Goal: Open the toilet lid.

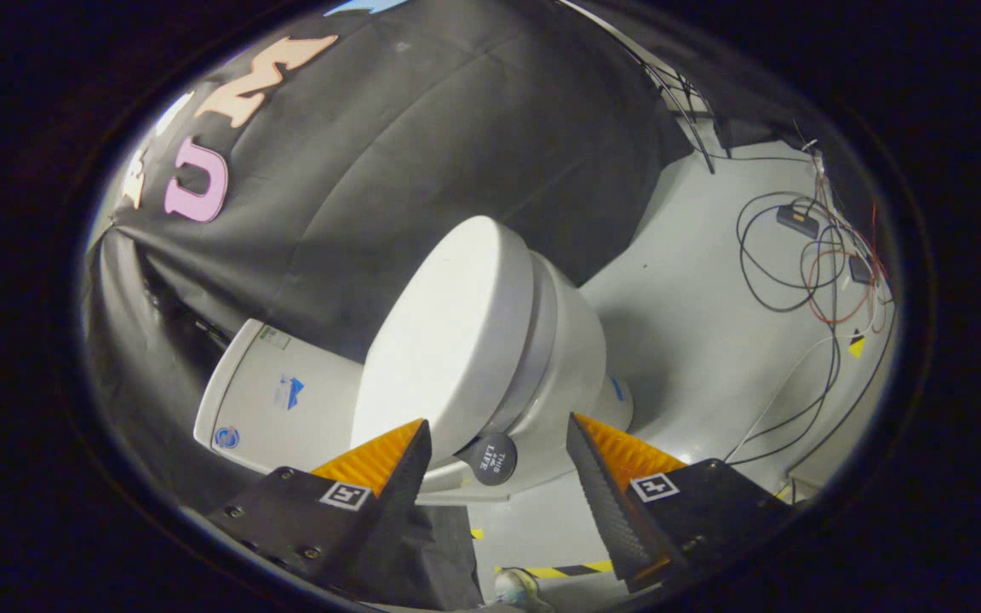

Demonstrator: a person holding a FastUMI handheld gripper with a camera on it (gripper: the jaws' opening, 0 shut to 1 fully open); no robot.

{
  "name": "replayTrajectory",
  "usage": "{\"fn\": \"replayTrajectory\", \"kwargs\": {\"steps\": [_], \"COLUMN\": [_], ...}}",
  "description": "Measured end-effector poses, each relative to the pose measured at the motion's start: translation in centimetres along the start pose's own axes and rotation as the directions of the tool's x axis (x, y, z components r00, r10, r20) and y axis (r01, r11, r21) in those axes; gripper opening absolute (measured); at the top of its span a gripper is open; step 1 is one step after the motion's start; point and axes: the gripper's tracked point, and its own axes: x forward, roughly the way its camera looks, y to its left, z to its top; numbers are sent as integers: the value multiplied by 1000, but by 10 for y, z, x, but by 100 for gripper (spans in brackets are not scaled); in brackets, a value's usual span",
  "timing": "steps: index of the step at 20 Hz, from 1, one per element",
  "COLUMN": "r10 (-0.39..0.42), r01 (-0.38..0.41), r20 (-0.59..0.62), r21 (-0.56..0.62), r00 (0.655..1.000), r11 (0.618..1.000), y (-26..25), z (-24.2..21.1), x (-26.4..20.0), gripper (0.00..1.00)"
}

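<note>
Just ahead of the closed toilet lid [448, 340], the tool [499, 447] is spread wide, holding nothing.

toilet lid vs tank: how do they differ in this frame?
The toilet lid is a rounded oval, closed on the bowl; the tank is boxy with flat faces. The lid's surface is bare; the tank carries small stickers. The lid lies just ahead of the open tool; the tank sits beyond it against the black cloth. Both are white.

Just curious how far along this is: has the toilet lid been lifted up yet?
No, the lid lies flat on the toilet, and the open claw grips nothing.
</note>
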Motion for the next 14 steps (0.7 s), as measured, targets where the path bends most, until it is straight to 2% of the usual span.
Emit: {"fn": "replayTrajectory", "kwargs": {"steps": [3, 6, 9, 10, 11, 12, 14], "r10": [24, 70, -5, 21, 69, 12, 11], "r01": [-22, -60, 15, -9, -54, 2, 11], "r20": [-44, -48, -86, -88, -79, -74, -98], "r21": [41, 182, 113, 132, 174, 193, 227], "r00": [999, 996, 996, 996, 995, 997, 995], "r11": [999, 981, 994, 991, 983, 981, 974], "y": [6, 17, -6, -1, 8, -2, -3], "z": [-12, -15, -29, -24, -20, -19, -23], "x": [11, 15, 26, 24, 30, 23, 27], "gripper": [95, 75, 75, 75, 58, 41, 8]}}
